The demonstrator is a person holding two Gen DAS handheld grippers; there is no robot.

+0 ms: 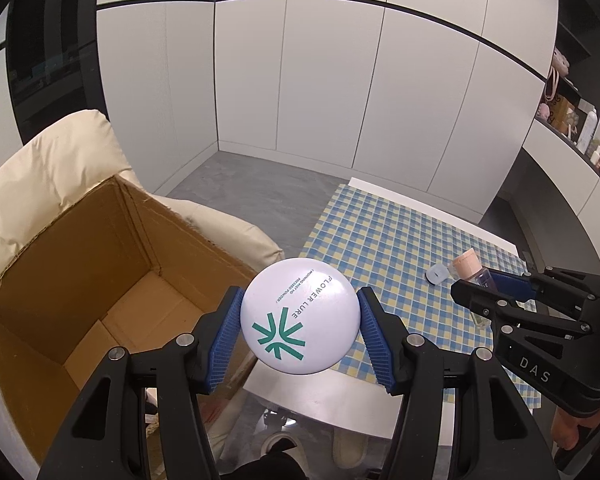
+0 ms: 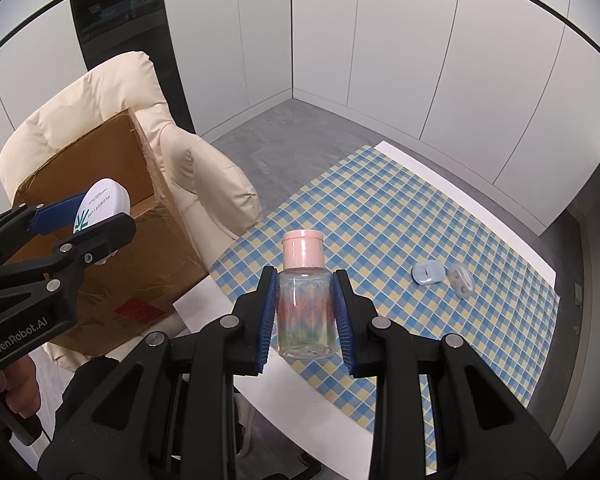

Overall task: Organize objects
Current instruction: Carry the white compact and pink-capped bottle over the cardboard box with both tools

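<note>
Brown open-topped cardboard box (image 1: 100, 280) on the cream armchair lies to my left, nearer my left tongs (image 1: 300, 320) pinching the round white powder compact (image 1: 300, 316) than my right tongs (image 2: 305, 312) clamping the upright pink-capped clear bottle (image 2: 305, 300).

Small shelf items (image 1: 572, 120) at the right edge, possibly bottles, stay unreadable.

Cream armchair (image 2: 100, 92), white wall panels (image 1: 340, 80), grey floor (image 2: 300, 132)
</note>
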